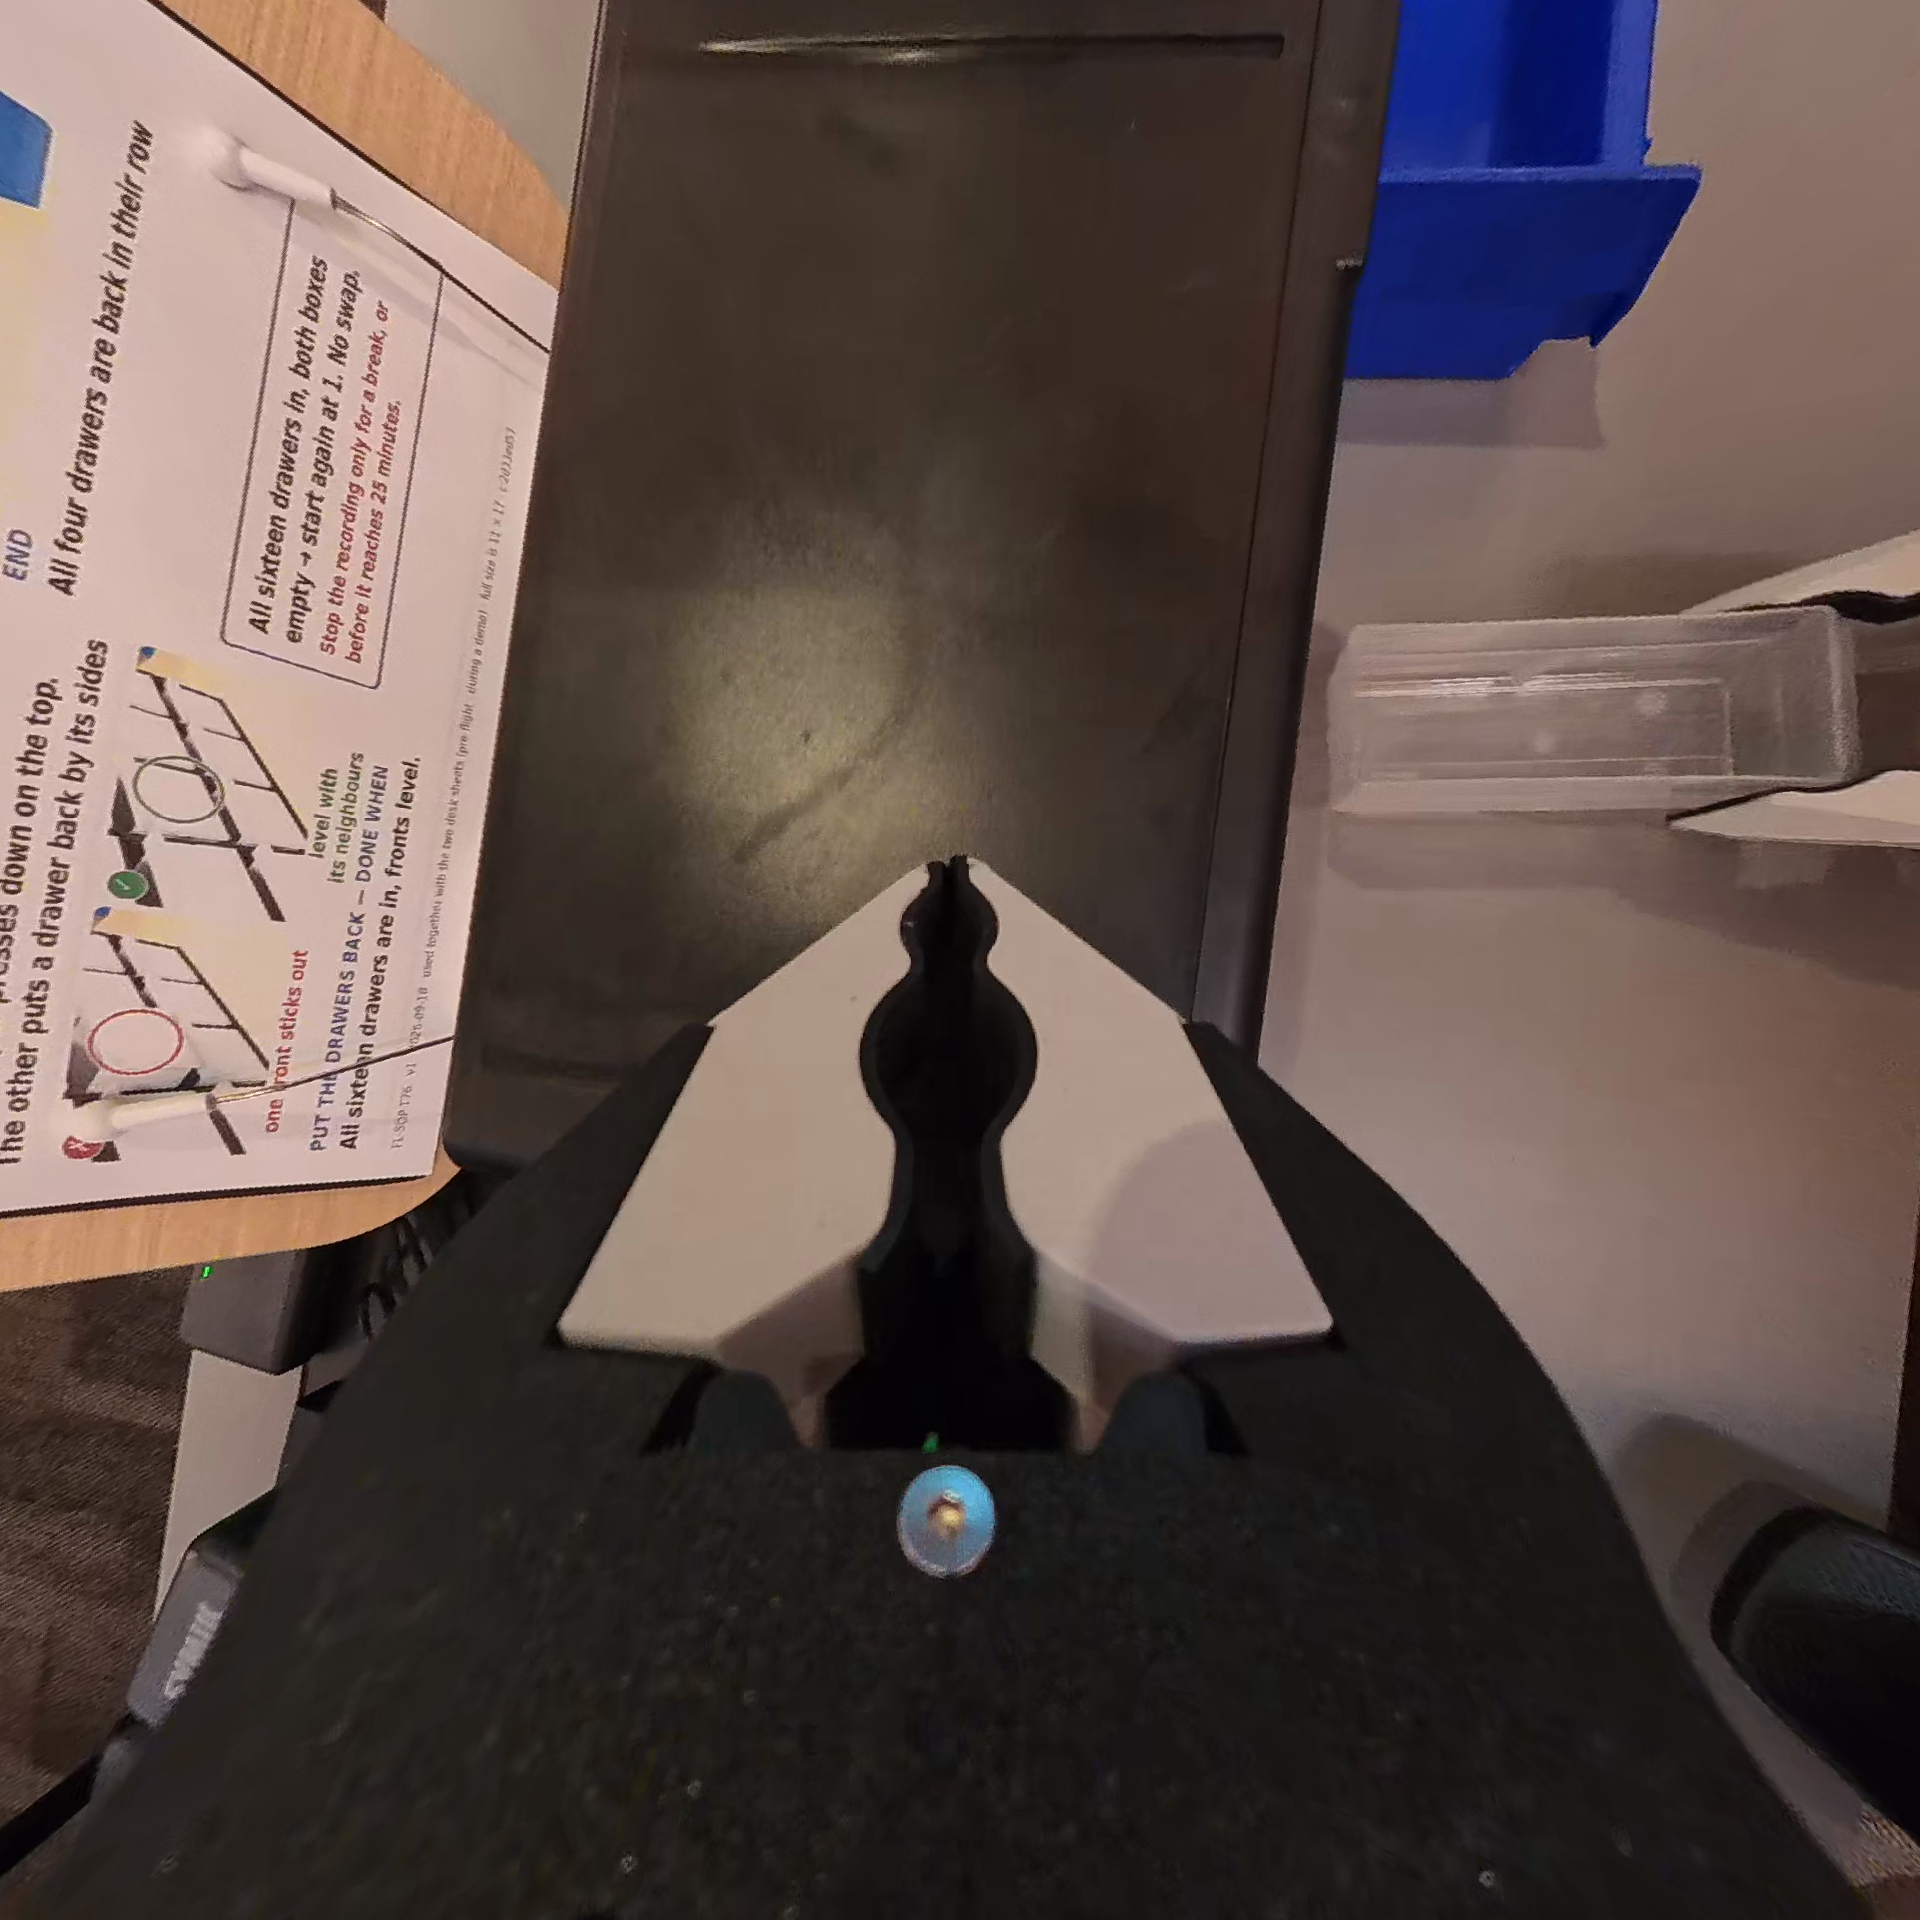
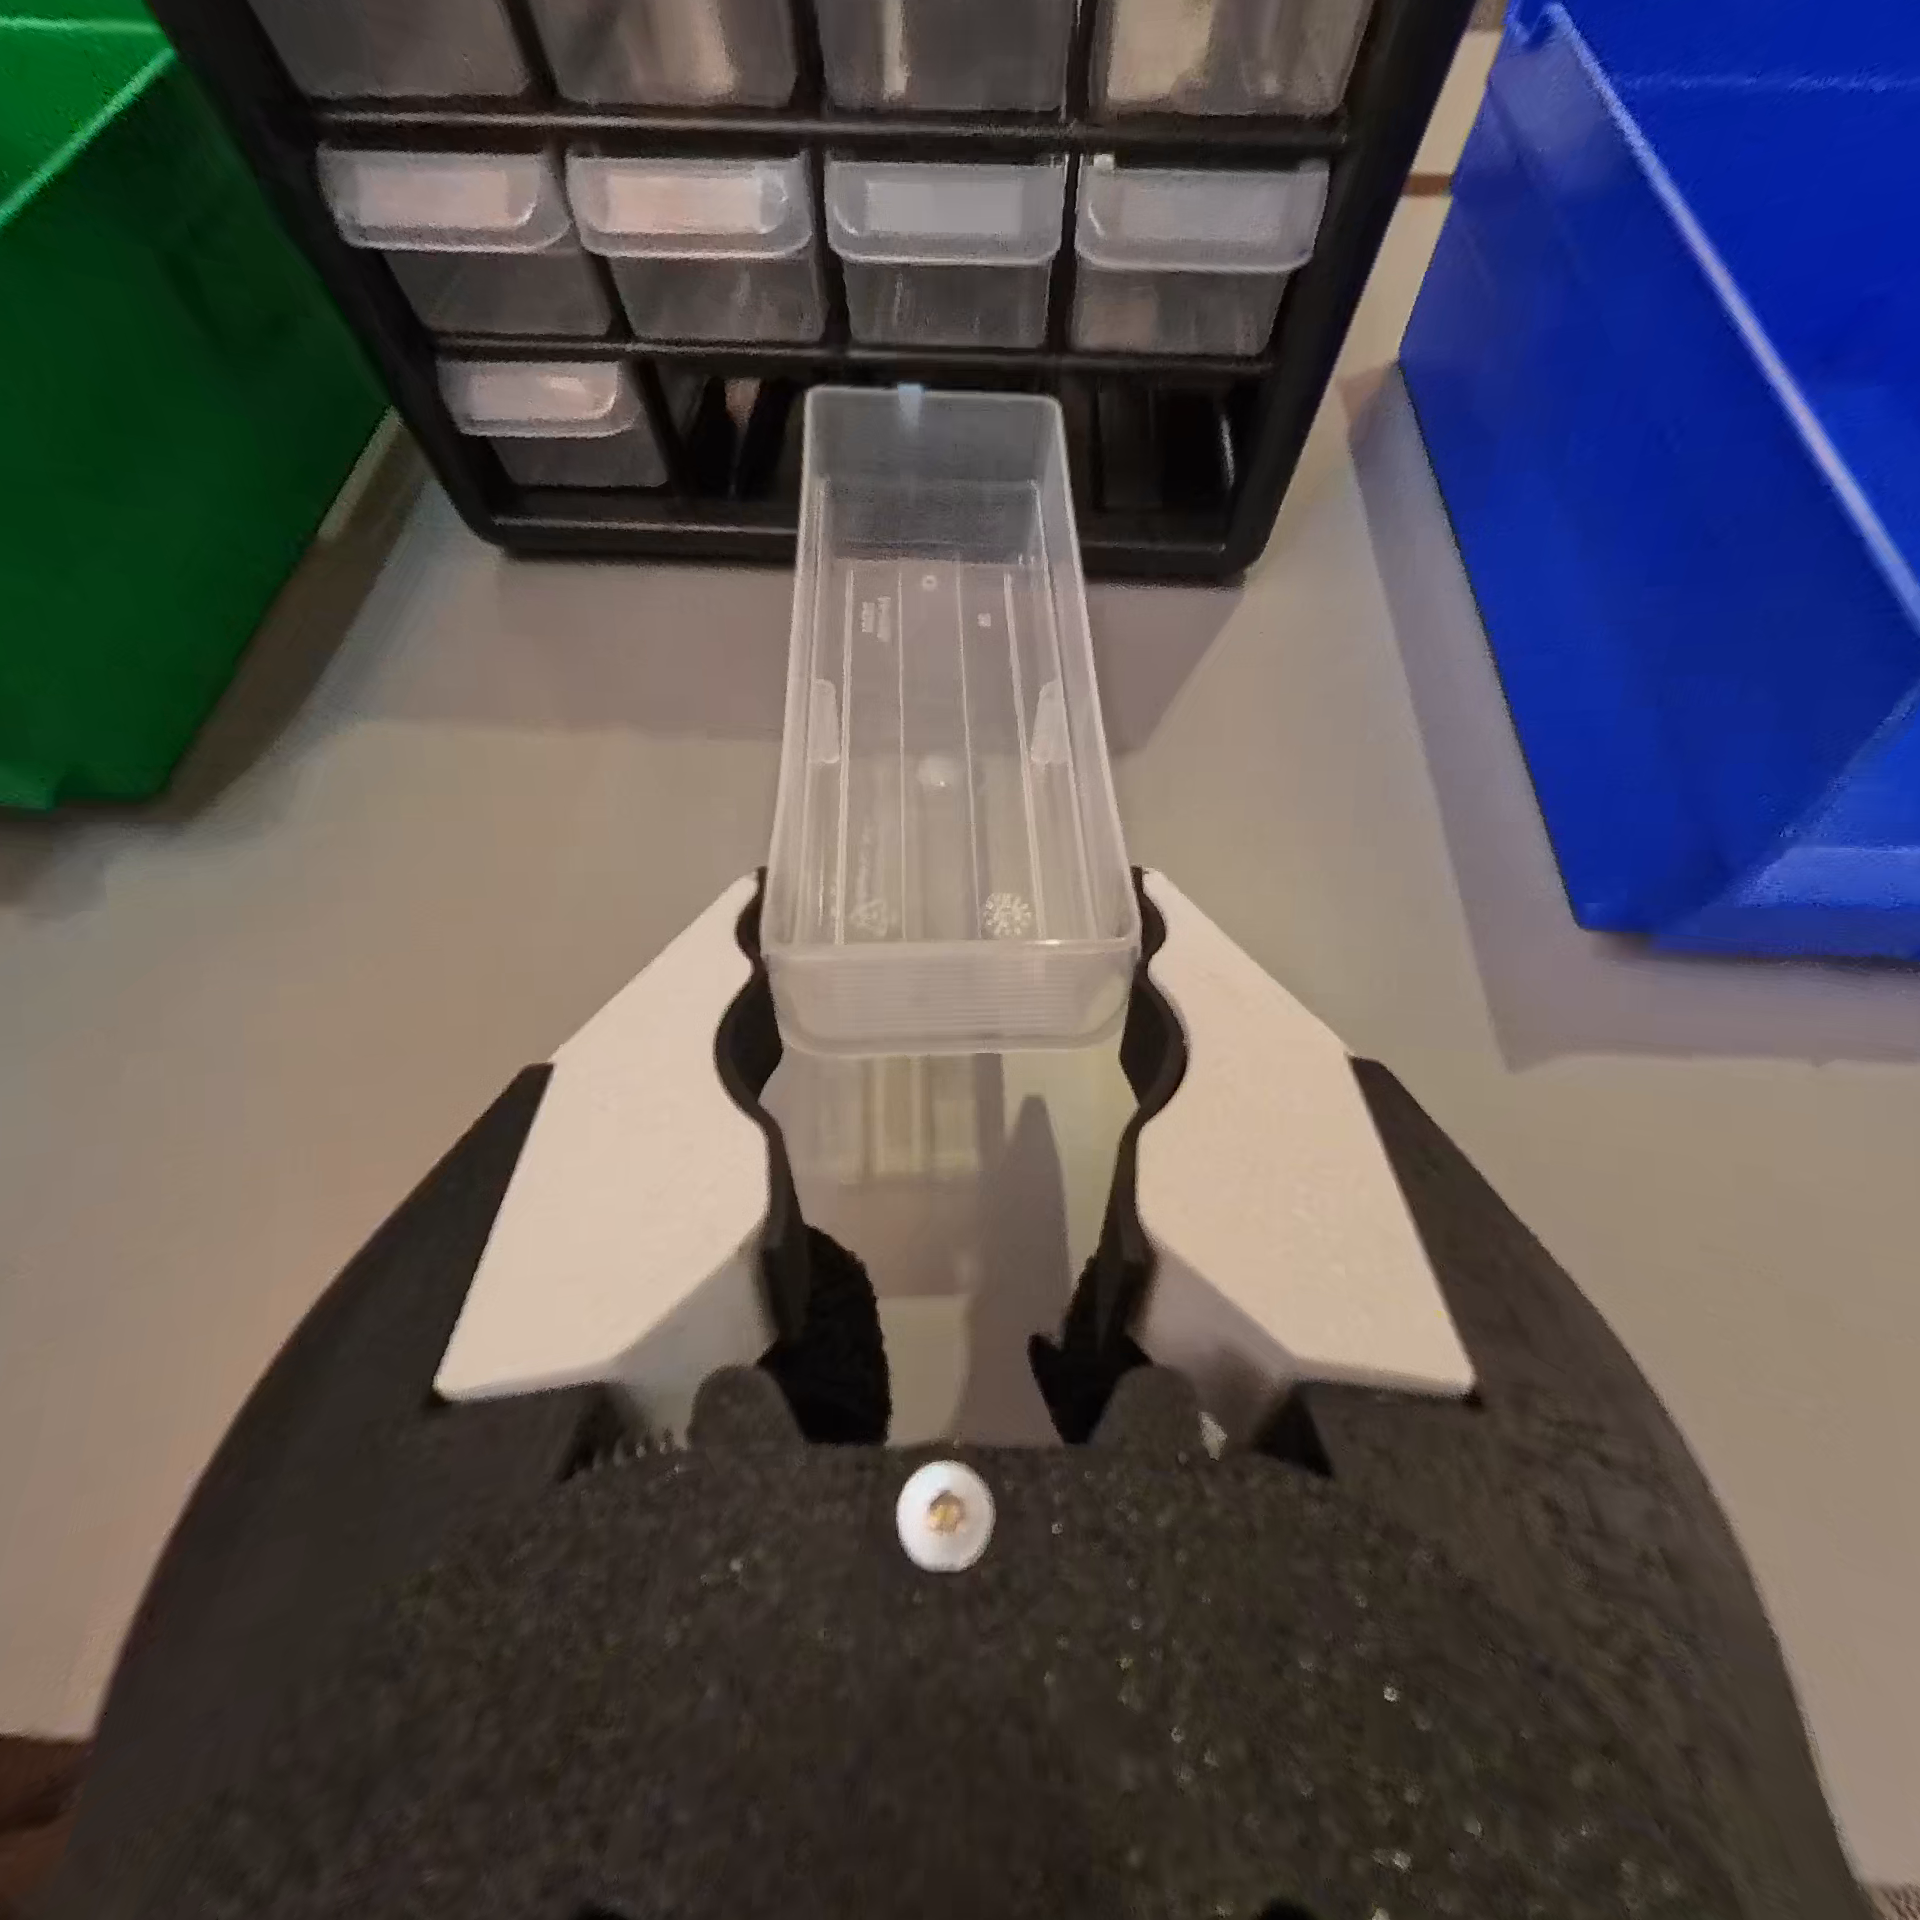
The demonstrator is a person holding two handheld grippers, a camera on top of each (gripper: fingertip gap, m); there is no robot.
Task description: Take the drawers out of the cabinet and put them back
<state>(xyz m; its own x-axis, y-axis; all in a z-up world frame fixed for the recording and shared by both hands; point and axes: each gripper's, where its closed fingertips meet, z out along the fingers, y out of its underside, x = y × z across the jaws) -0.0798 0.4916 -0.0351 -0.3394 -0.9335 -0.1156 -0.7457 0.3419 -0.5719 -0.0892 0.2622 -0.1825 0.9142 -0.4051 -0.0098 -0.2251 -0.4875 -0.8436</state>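
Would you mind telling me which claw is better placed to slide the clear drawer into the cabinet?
Right. The right claw already grips the clear drawer, lined up with an open bottom-row slot. The left claw is shut against the cabinet top.

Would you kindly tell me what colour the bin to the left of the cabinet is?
Green bin, seen best in the right wrist view.

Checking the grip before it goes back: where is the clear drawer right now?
In the right wrist view, the clear drawer sits mid-frame, its near end between the right gripper fingers, its far end at the black cabinet bottom row, between the green bin and blue bin.
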